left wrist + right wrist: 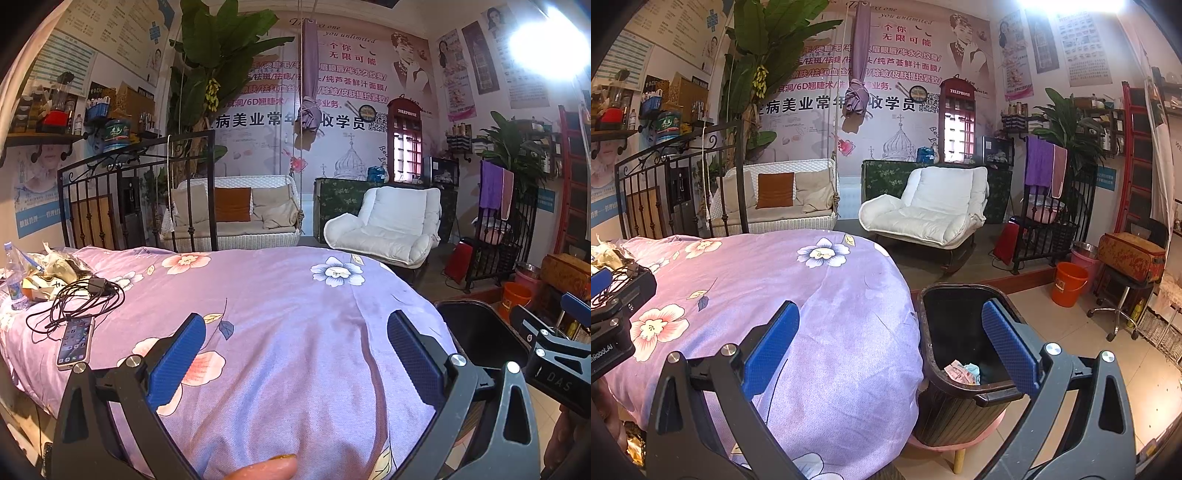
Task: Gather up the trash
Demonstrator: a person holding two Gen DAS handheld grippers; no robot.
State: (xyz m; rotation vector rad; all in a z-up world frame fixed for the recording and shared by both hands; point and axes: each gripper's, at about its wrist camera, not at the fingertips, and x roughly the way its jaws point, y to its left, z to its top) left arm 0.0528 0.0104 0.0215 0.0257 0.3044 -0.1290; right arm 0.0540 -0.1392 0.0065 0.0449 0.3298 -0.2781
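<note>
Both tongs, left (pixel 295 354) and right (pixel 890 339), gape, gripping nothing. The bin (pixel 960 402) stands upright beside the right tongs, its mouth facing up. Wrappers (pixel 48 273) far left of the left tongs are cut off.

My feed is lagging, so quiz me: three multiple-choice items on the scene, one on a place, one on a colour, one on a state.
1. The black slatted trash bin stands: A on the bed, B on the floor beside the bed, C on the white armchair.
2. The blue-padded left tongs hover over bedding coloured: A lilac, B green, C red.
3. The blue-padded right tongs are: A shut on paper, B shut and empty, C open and empty.

B: bin stands by the bed's edge. A: lilac floral cover. C: pads apart, nothing between.
</note>
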